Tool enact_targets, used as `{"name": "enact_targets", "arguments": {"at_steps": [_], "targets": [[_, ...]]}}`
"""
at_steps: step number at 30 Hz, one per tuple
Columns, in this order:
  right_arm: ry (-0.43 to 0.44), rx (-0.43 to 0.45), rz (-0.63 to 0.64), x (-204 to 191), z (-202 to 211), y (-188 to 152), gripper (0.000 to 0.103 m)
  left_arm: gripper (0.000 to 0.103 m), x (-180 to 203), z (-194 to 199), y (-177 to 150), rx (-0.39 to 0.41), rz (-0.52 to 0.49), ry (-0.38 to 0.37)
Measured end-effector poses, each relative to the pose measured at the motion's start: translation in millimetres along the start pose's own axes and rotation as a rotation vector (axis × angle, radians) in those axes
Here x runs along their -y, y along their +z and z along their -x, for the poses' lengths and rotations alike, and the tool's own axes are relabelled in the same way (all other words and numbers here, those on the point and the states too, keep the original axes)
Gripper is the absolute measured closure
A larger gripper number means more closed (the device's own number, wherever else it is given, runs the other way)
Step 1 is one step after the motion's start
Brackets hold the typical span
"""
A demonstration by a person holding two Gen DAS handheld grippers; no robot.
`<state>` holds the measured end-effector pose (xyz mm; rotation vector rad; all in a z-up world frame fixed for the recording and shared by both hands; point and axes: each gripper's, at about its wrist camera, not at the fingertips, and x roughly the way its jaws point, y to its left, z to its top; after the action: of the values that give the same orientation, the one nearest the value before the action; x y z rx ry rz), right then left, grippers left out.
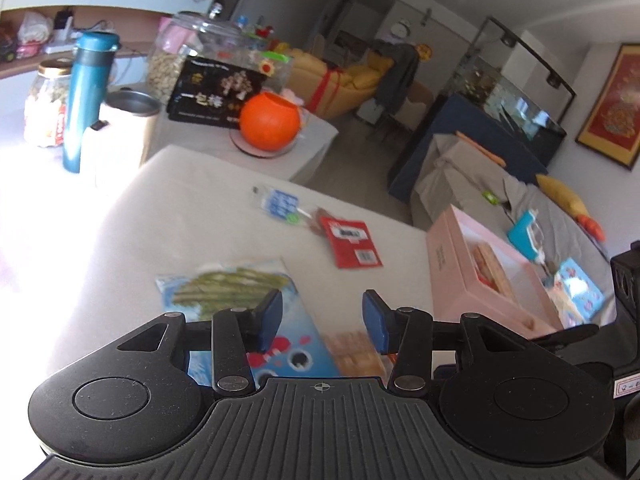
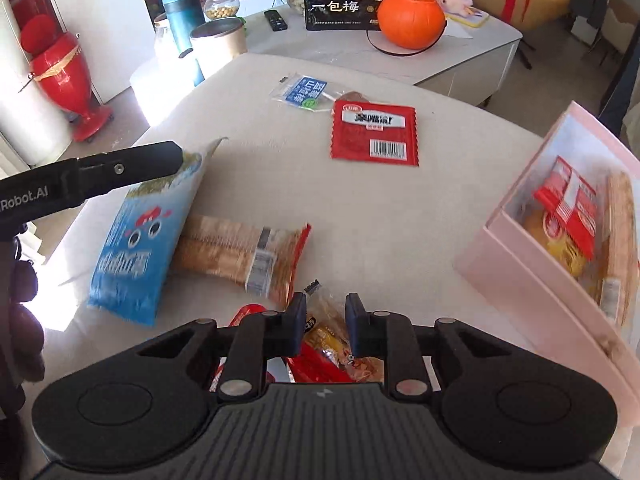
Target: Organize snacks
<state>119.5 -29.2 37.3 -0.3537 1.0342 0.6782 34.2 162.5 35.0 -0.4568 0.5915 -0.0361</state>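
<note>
fig. mid-task, pick-and-box step. nearest the camera, the right gripper (image 2: 322,326) has its jaws drawn together on a small orange packet (image 2: 324,340), whose clear wrapper tip sticks up between the pads. the packet sits low over the table (image 2: 400,220), left of the pink box (image 2: 520,292) and not yet over it. the box is open and already has a red packet and cracker packs inside.

further left of the box, the left gripper (image 1: 322,318) has its jaws apart w/ nothing pinched. one finger lies over the raised top edge of the blue bag (image 2: 136,248); whether it touches can't be told. a long cracker pack (image 2: 240,256) lies partly under the bag's box-side edge.

beyond these, a flat red packet (image 2: 374,134) and a clear packet w/ blue label (image 2: 306,90) lie loose, well apart from the box. farthest, on the next table, stands an orange pumpkin bucket (image 2: 410,18).

judged step: carrying the orange packet to the box; approx. 4 items left on the table. next move prob. calls for a swing right over the box opening, a short drop, then release. the grip is only on the wrapper, so the packet may swing. the blue bag is floppy and needs a pinch at its edge.
</note>
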Motion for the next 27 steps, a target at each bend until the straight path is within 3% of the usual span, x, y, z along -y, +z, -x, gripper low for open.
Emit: {"name": "enact_targets", "arguments": {"at_steps": [1, 2, 4, 9, 14, 20, 23, 27], "targets": [[0.003, 0.006, -0.005, 2, 5, -11, 0.068, 0.054, 9, -3, -5, -0.026, -0.039, -0.012], [-0.006, 0.012, -0.004, 4, 8, -21, 0.046, 0.054, 17, -5, -8, -0.041, -0.073, -0.014], [-0.026, 0.030, -0.003, 10, 14, -43, 0.028, 0.054, 31, -5, -13, -0.049, -0.128, 0.019], [-0.088, 0.108, 0.016, 24, 41, -86, 0.028, 0.054, 47, 9, -26, -0.103, -0.156, 0.018], [0.037, 0.186, 0.026, 27, 66, -112, 0.020, 0.054, 62, 8, -36, -0.143, -0.181, 0.047], [0.127, 0.215, 0.161, -15, 44, -112, 0.017, 0.054, 78, 6, -32, -0.131, -0.203, 0.088], [0.179, 0.229, 0.082, -7, 34, -110, 0.016, 0.054, 79, 12, -33, -0.125, -0.206, 0.099], [0.169, 0.223, -0.001, 14, 43, -116, 0.027, 0.054, 78, 15, -42, -0.150, -0.186, 0.092]]}}
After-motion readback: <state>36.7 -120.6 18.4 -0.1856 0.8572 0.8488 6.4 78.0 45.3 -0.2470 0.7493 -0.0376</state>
